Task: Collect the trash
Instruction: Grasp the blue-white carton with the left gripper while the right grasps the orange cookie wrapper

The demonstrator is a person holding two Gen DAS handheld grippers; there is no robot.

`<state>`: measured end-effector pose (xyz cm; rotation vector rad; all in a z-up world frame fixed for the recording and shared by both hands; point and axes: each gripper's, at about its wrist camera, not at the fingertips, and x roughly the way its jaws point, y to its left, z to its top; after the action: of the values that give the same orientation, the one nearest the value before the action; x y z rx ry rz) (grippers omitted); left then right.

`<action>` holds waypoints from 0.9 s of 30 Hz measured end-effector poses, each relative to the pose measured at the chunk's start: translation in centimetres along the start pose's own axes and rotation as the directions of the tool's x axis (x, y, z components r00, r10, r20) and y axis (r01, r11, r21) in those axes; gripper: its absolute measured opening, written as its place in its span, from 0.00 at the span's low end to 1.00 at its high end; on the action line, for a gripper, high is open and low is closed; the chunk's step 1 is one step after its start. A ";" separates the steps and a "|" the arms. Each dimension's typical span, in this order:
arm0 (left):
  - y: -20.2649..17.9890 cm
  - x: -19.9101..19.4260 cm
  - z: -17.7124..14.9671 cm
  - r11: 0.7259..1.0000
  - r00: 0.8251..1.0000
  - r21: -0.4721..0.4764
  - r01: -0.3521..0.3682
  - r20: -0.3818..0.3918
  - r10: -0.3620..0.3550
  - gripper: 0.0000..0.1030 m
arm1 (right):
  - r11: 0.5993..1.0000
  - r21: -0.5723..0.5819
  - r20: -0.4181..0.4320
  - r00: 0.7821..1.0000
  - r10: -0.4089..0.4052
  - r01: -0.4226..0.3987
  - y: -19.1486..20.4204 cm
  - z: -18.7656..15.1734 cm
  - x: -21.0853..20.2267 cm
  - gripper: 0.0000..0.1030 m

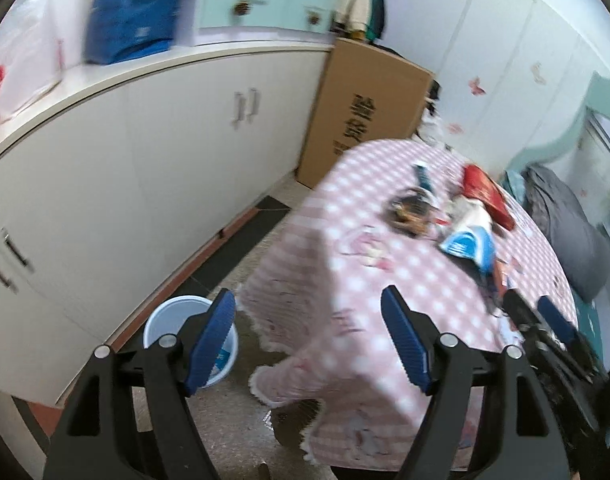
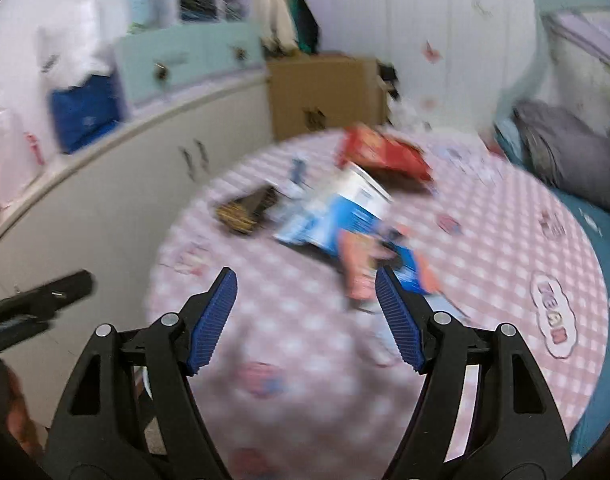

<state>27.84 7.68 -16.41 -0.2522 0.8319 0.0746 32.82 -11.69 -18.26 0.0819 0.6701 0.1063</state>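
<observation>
My left gripper (image 1: 307,292) is open with nothing between its blue pads. It hangs over the near corner of a table under a pink checked cloth (image 1: 365,176). Below it to the left, a pale blue bin (image 1: 165,316) stands on the floor. On the cloth lie a red bag (image 1: 485,196), a blue and white packet (image 1: 469,240) and a dark wrapper (image 1: 409,208). My right gripper (image 2: 305,272) is open and holds nothing above the cloth (image 2: 485,220). Just beyond it lie a pink wrapper (image 2: 357,268), the blue and white packet (image 2: 345,208), the dark wrapper (image 2: 249,208) and the red bag (image 2: 385,152).
White cabinets (image 1: 145,160) run along the left wall, with a blue bag (image 1: 133,20) on their counter. A tall cardboard box (image 1: 365,108) stands behind the table. Grey bedding (image 1: 565,220) on a teal bed (image 2: 597,240) borders the table's right side. Both views are blurred.
</observation>
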 end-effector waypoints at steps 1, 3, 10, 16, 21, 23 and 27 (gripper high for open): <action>-0.5 0.3 0.1 1.000 1.000 0.009 0.008 0.001 -0.008 0.72 | 1.000 0.008 -0.030 1.000 -0.001 0.001 -1.1 0.0 0.9 0.69; -2.3 0.7 0.1 0.999 1.000 0.049 0.017 0.002 -0.017 0.72 | 1.000 0.004 -0.069 0.998 0.002 -0.002 -2.3 -0.1 2.2 0.69; -8.1 2.9 0.4 0.968 1.000 0.253 0.003 0.002 -0.004 0.72 | 0.999 -0.001 -0.143 0.989 0.037 -0.037 -4.8 0.7 4.9 0.46; -12.7 5.7 -0.3 0.876 0.999 0.480 -0.047 0.029 0.038 0.72 | 0.999 -0.038 -0.134 0.991 0.004 -0.009 -6.1 1.5 4.8 0.11; -16.4 8.1 -1.2 0.751 0.992 0.648 -0.126 0.092 0.087 0.72 | 1.000 -0.002 -0.118 0.993 0.013 -0.013 -8.0 1.4 4.3 0.11; -17.3 9.0 -1.3 0.718 0.988 0.679 -0.152 0.110 0.106 0.72 | 1.000 0.012 -0.113 0.993 0.024 -0.023 -8.6 1.5 4.2 0.11; -18.8 10.1 -1.6 0.651 0.980 0.732 -0.201 0.157 0.125 0.72 | 0.999 0.029 -0.107 0.994 0.037 -0.034 -9.1 1.9 4.4 0.11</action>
<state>36.51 -11.28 -21.29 0.6170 0.7262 -0.0927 38.09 -20.24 -20.51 0.1151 0.7783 0.1368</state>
